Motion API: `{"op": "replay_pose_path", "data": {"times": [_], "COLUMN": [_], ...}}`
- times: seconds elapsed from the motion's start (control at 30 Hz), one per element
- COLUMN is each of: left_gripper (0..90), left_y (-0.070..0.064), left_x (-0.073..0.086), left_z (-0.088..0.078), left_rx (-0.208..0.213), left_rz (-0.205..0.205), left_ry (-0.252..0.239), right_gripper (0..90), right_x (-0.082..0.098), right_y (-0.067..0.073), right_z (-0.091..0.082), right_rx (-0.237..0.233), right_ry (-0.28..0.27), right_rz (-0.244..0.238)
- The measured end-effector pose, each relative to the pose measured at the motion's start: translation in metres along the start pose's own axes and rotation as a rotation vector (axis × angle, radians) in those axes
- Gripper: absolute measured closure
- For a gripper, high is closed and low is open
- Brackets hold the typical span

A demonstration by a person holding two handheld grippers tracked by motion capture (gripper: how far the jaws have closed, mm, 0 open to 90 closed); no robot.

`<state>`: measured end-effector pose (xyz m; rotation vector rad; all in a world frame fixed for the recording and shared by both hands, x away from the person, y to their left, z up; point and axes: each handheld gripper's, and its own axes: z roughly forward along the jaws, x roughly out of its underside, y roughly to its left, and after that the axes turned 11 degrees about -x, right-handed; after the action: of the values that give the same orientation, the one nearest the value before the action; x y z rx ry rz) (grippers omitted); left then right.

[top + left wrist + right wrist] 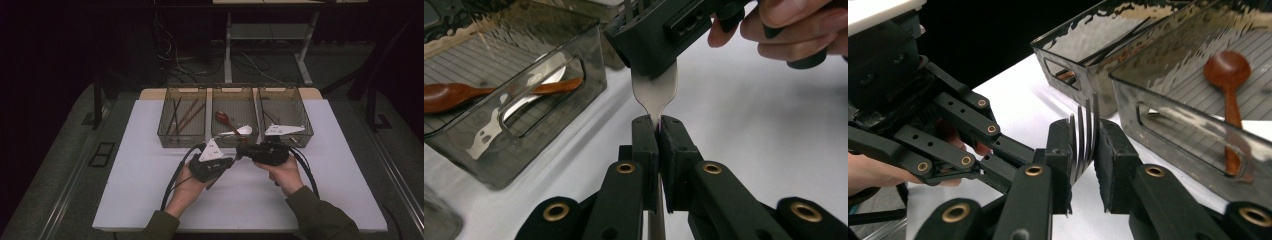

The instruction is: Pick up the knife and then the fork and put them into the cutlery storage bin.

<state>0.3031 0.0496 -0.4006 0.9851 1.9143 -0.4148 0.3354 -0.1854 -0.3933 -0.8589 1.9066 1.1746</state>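
Note:
A metal fork (655, 95) hangs between the two grippers above the white mat (150, 175). My left gripper (658, 125) is shut on the fork's narrow neck, and the handle runs back between its jaws. In the right gripper view the fork's tines (1083, 135) stand upright between the pads of my right gripper (1083, 160), which press on both sides of the fork's head. In the high view the left gripper (231, 161) and the right gripper (242, 150) meet tip to tip just in front of the middle bin, each held in one hand.
Three smoky clear bins stand in a row at the mat's far edge. The left bin (165, 131) holds chopsticks, the middle bin (235, 89) a wooden spoon (223, 119) and a metal spoon (240, 131), and the right bin (305, 125) dark utensils.

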Motion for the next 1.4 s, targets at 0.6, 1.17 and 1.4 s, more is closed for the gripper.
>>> {"op": "replay_pose_path", "data": {"times": [0.6, 1.17, 1.4], "left_gripper": [66.0, 38.2, 31.8], "left_y": [0.003, 0.025, 0.033], "left_x": [0.001, 0.042, 0.058], "left_z": [-0.006, -0.034, -0.049], "left_rx": [0.078, 0.029, 0.009], "left_rz": [-0.091, -0.123, -0.137], "left_ry": [-0.069, -0.041, -0.033], "right_gripper": [87.5, 87.5, 87.5], "right_x": [-0.01, -0.049, -0.067], "right_y": [-0.002, -0.029, -0.046], "right_z": [-0.011, -0.07, -0.095], "right_rx": [0.031, 0.142, 0.212], "right_ry": [-0.032, -0.053, -0.073], "right_rz": [-0.018, -0.044, -0.043]}}
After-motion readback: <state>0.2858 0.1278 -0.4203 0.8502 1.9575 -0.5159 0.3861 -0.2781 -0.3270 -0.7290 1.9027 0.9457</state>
